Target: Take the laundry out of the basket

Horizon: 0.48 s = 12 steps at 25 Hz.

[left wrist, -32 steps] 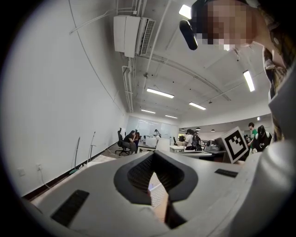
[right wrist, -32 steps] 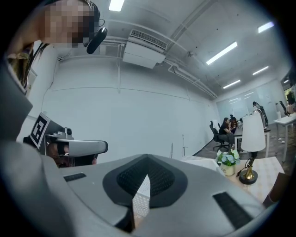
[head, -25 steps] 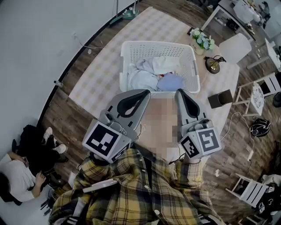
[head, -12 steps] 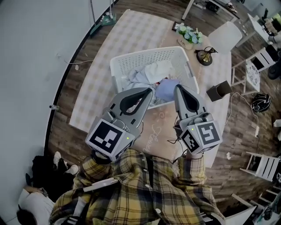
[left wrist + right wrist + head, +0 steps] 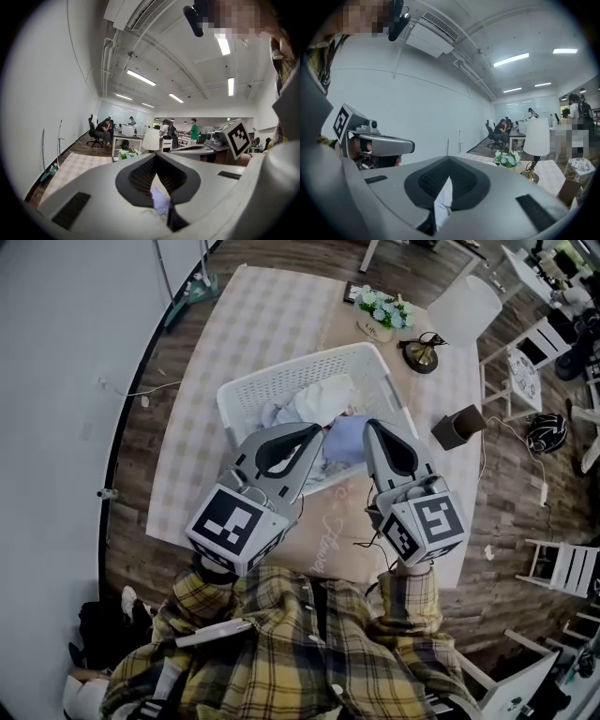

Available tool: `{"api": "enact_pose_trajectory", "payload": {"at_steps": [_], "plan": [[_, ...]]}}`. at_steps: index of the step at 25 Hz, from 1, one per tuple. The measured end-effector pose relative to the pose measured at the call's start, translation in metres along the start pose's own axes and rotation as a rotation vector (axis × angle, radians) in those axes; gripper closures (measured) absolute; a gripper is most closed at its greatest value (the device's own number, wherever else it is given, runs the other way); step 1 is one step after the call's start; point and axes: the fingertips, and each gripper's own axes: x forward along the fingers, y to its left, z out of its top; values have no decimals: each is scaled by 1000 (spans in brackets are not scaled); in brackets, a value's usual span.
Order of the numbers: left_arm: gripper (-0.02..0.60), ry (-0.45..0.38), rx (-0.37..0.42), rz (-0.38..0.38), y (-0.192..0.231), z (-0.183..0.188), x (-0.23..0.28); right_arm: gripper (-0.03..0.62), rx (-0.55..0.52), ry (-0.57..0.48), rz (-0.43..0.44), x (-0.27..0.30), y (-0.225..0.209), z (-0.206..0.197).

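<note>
The left tongs and right tongs, both closed and empty, hang over the laundry in the basket on the table.

The white plastic lattice laundry basket is holding crumpled white cloth and a lavender-blue garment. The checked tablecloth is showing cream and beige squares. The grey left gripper and grey right gripper are carrying black-and-white square markers. The person is wearing a yellow-and-black plaid shirt. The plank floor is showing dark brown.
</note>
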Motion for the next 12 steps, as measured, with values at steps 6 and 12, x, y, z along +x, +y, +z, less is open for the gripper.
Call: {"api": "enact_pose_trajectory", "payload": {"at_steps": [6,12], "plan": [[571,72,-12,14,15,-18,16,594,38,46,-16,3,-11,-10],[571,114,-14,-3,25,-35,37,594,52,82,-20,9,-25,-23]]}}
